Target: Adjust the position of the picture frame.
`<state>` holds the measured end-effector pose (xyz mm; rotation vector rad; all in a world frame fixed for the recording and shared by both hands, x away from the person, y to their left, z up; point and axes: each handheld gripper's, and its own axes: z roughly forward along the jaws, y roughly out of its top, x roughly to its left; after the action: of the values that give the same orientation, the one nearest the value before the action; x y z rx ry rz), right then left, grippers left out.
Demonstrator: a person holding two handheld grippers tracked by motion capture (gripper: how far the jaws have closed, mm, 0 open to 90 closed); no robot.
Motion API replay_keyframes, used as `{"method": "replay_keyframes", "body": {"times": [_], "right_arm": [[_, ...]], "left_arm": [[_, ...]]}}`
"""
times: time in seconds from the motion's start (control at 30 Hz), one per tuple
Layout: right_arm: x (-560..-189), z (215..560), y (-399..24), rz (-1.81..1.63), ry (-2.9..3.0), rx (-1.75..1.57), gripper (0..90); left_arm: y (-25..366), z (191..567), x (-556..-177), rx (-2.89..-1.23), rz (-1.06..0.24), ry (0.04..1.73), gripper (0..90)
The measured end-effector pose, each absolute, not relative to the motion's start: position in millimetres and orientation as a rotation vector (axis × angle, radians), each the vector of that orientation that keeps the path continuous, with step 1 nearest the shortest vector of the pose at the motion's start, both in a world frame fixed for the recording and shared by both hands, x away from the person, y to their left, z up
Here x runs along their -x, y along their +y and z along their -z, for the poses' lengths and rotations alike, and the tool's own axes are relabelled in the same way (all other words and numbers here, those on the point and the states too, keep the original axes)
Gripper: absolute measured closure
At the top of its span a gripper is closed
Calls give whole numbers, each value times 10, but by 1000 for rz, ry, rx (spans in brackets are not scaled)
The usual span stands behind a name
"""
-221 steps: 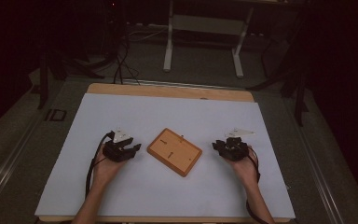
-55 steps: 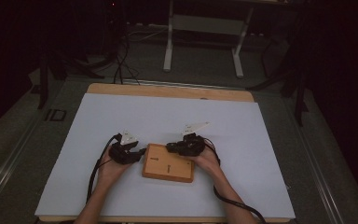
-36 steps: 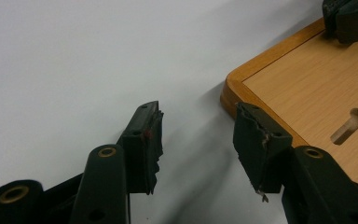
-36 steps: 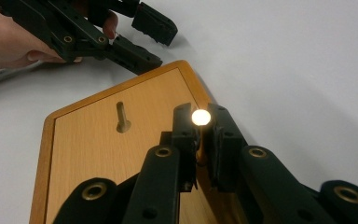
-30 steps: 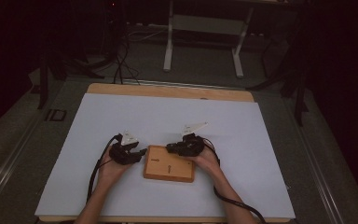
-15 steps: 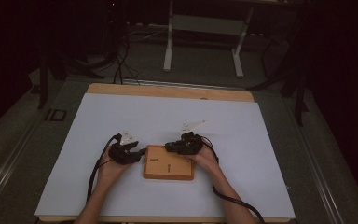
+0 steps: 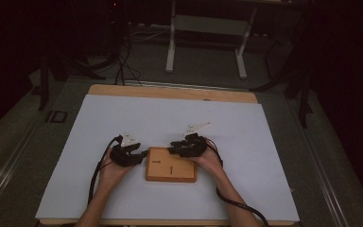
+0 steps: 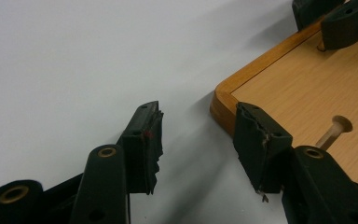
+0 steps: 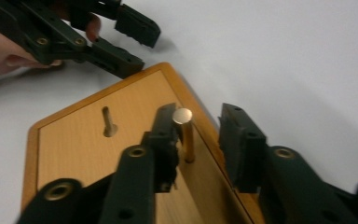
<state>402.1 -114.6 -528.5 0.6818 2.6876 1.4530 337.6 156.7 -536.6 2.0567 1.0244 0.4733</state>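
Two pairs of tongs sit at the board's far edge. Your right tongs (image 9: 199, 140) have just been opening: a smooth brass-coloured peg (image 9: 184, 135) with a flat round head stands upright between the matte black jaws, against one jaw and clear of the other. Your left tongs (image 8: 196, 140) are open, with chipped, ragged rubber pads (image 8: 150, 140), one jaw over the board's rounded corner and nothing held. Board (image 7: 171, 166) is a flat rectangle of light wood with a darker raised rim, lying on the table (image 7: 170, 118) just in front of you, between your hands. A second peg (image 8: 332, 132), pale, lies flat in a slot. Table cover is plain matte white with wood edging.
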Motion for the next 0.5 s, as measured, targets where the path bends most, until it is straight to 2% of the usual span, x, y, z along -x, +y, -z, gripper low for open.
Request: {"method": "replay_keyframes", "body": {"times": [0.03, 0.27, 0.5], "right_arm": [[-4003, 5257, -1157, -1433, 2674, -676, 596], [-3952, 5136, -1281, -1460, 2631, -674, 524], [-3887, 5101, -1426, -1443, 2612, -676, 508]], "left_arm": [[1574, 5365, -3375, -2061, -461, 1026, 511], [1618, 5351, -3361, -2060, -443, 1033, 498], [1666, 5331, -3344, -2050, -442, 1044, 498]]}}
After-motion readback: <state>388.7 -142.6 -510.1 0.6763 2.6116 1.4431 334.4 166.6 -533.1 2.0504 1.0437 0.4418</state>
